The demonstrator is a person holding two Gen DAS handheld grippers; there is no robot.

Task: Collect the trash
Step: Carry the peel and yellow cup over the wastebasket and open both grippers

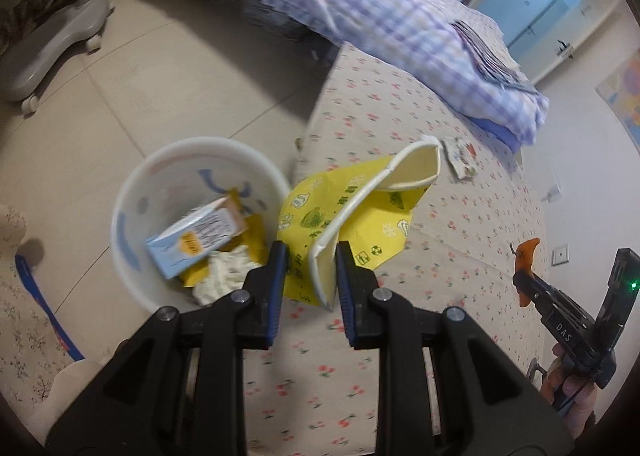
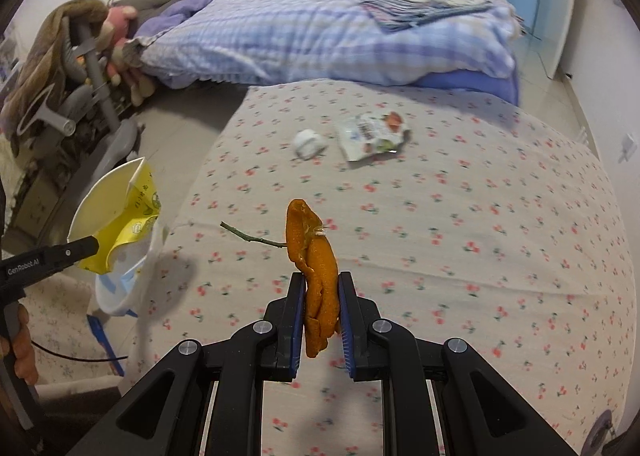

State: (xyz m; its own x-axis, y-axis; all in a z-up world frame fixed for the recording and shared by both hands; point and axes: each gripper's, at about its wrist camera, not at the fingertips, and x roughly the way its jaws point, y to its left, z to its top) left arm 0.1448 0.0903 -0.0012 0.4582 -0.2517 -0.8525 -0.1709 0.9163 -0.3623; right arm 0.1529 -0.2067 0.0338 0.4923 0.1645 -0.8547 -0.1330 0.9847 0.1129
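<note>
In the left wrist view, my left gripper (image 1: 311, 256) is shut on a crushed yellow paper cup (image 1: 360, 191) with a white rim, held at the bed's edge just right of a white bin (image 1: 132, 183). The bin stands on the floor and holds a blue carton (image 1: 192, 240), yellow wrapping and white tissue. My right gripper (image 2: 321, 282) is shut on an orange peel (image 2: 308, 240) with a thin stem, above the floral sheet. On the bed beyond lie a snack pouch (image 2: 372, 133) and a small white crumpled piece (image 2: 308, 141).
The bed (image 2: 480, 236) with its floral sheet fills the right side, and a checked quilt (image 2: 300, 31) is heaped at its far end. A grey wheeled chair base (image 1: 52, 47) stands on the tiled floor at left. A blue strip (image 1: 44, 304) lies beside the bin.
</note>
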